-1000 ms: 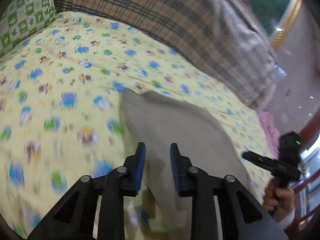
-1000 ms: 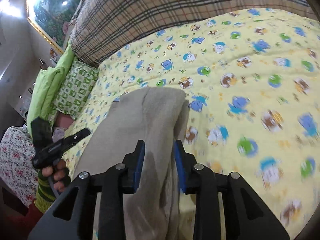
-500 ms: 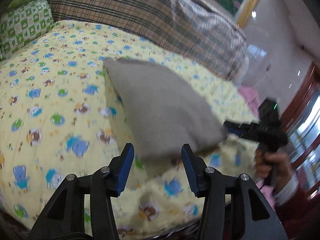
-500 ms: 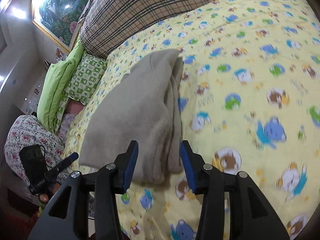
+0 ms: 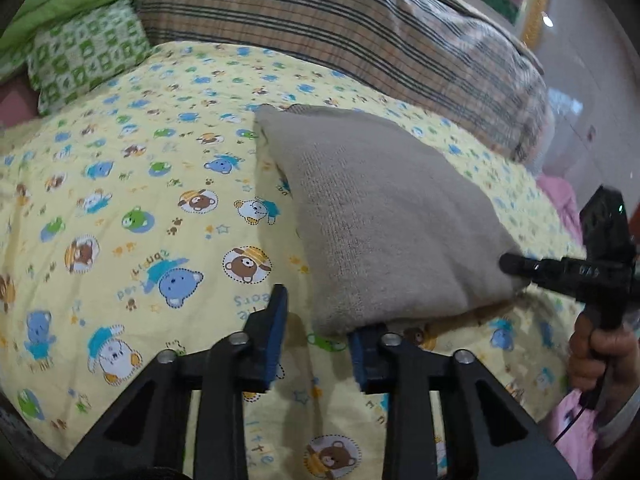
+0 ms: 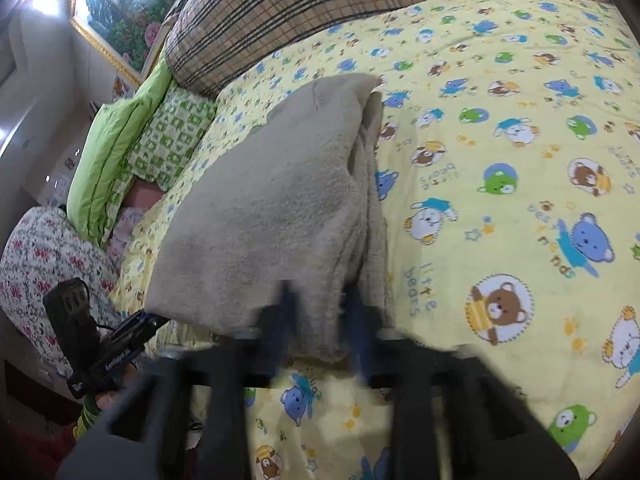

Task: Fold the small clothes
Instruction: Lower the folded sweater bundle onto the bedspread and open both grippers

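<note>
The folded cloth [image 5: 384,216] lies on the sheet [image 5: 120,200]; both grippers have just been closing on its near corners, left gripper [image 5: 320,328] narrow, right gripper [image 6: 320,320] pinching one; a shallow bite could slip, undoing the fold.

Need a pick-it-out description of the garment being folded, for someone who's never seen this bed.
Start from the yellow cartoon-bear bedsheet below the big plaid quilt. On its near edge lies the folded garment, with the left gripper and right gripper at its two near corners. It is the only plain beige, fuzzy knit; everything around it is printed or checked.
</note>
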The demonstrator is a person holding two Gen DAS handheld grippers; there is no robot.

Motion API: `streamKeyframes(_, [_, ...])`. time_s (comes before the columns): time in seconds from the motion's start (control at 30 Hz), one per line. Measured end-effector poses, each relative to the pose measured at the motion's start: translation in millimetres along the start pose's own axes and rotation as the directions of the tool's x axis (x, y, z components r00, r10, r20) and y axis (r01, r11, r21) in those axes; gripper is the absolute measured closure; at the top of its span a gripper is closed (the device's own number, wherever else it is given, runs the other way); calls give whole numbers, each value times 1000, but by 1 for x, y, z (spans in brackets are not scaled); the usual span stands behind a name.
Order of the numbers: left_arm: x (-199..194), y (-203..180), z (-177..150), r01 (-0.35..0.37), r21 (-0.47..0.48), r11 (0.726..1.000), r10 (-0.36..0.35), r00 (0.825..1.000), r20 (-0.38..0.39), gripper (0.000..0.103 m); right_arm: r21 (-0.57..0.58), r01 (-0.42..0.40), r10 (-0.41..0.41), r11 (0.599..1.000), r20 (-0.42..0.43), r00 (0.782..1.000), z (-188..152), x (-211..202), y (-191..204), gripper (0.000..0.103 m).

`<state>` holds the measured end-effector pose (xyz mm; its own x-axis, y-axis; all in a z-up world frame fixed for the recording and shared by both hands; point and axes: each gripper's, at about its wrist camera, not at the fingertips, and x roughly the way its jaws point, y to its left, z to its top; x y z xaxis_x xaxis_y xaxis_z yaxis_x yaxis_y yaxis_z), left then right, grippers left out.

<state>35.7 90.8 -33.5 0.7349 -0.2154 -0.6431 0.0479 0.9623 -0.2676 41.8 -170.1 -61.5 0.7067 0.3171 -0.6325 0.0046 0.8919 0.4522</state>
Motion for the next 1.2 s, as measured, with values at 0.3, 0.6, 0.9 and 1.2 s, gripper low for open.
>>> streamKeyframes(0.3, [11,4,-3,12,-89,996,-20,995,-93,94,-131,88,-78,988,81,994,20,-41,17,94])
streamKeyframes(0.6, [20,16,-8,59,-149,987,-79,989,-127,93,-88,166,-167,982,0,986,1,0,-13,94])
streamKeyframes(0.9, [-10,18,-13,130,-93,987,-143,978,-151,88,-26,141,-141,990,18,990,2,-25,-16,85])
streamKeyframes(1.2, [-19,11,39,219,-78,973,-222,975,-32,77,-57,89,-83,994,107,991,36,-33,17,85])
